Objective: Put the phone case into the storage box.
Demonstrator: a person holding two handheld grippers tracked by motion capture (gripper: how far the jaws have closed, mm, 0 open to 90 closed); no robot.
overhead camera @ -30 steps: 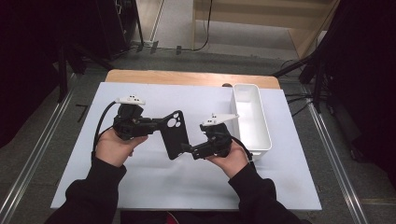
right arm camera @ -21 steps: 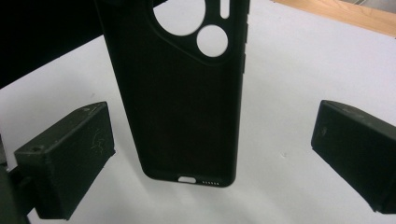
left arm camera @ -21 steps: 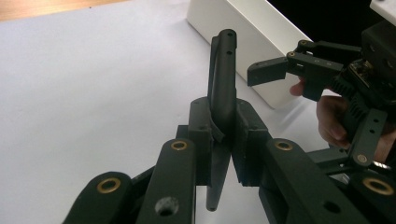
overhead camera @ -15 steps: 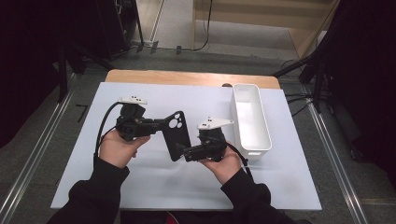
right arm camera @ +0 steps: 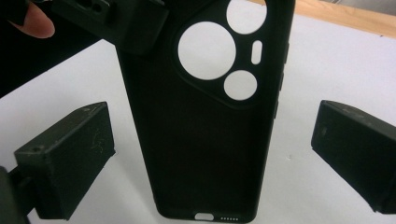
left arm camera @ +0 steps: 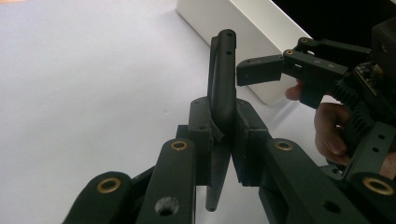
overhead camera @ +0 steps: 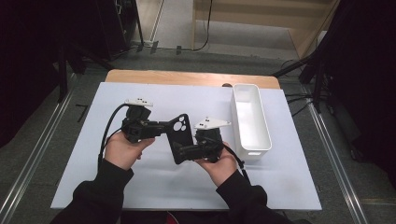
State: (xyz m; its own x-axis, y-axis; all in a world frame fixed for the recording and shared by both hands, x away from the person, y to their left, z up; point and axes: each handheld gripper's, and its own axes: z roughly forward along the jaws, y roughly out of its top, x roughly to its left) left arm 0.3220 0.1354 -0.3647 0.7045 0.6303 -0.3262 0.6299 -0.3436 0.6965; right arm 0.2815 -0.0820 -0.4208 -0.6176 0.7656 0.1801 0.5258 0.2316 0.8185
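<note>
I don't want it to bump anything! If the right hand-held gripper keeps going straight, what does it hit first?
Most likely the black phone case: it stands between the open jaws of the right hand-held gripper, though how near is unclear.

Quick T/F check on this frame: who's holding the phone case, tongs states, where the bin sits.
1. The left tongs are shut on the black phone case. True.
2. The right tongs are clamped on the case. False: their jaws stand open either side of it.
3. The white bin holds the case. False: the case is held above the white mat, left of the bin.
4. The case has round camera cut-outs. True.
</note>
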